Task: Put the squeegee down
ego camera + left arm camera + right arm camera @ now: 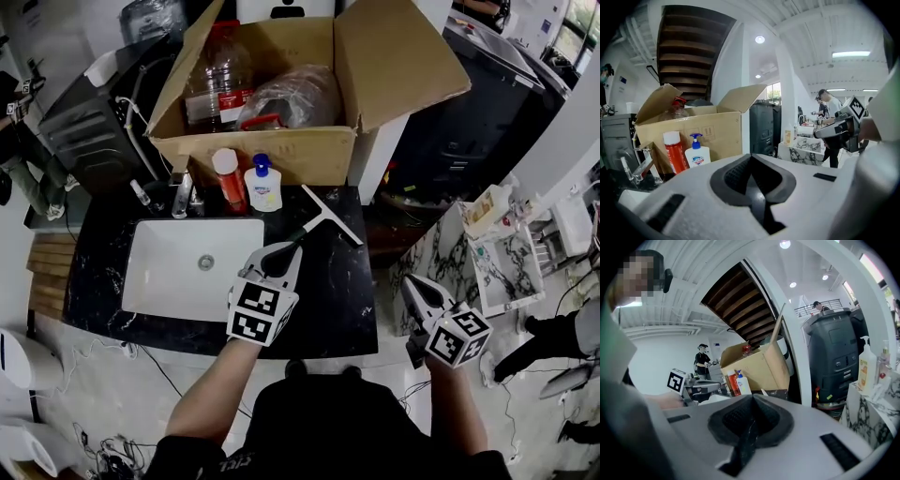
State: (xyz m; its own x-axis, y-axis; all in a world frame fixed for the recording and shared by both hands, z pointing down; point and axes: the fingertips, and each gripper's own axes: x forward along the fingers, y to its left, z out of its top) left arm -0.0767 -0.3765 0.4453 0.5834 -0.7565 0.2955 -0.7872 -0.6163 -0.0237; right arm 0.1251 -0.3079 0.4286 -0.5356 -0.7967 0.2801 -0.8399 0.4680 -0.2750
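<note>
Lying on the dark counter (342, 291) at 3 o'clock of the sink (169, 246), the squeegee (330, 216) looks set down, so the task reads as done. Left gripper (278, 255) sits at its 7 o'clock, clenched on nothing; right gripper (415, 291) is clenched and empty too. Left gripper covers the handle end, so contact is unclear.

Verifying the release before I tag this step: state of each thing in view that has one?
squeegee: lying flat on the counter, not gripped
left gripper: shut, empty
right gripper: shut, empty
cardboard box: flaps open
red bottle: upright, cap on
pump bottle: upright
</note>
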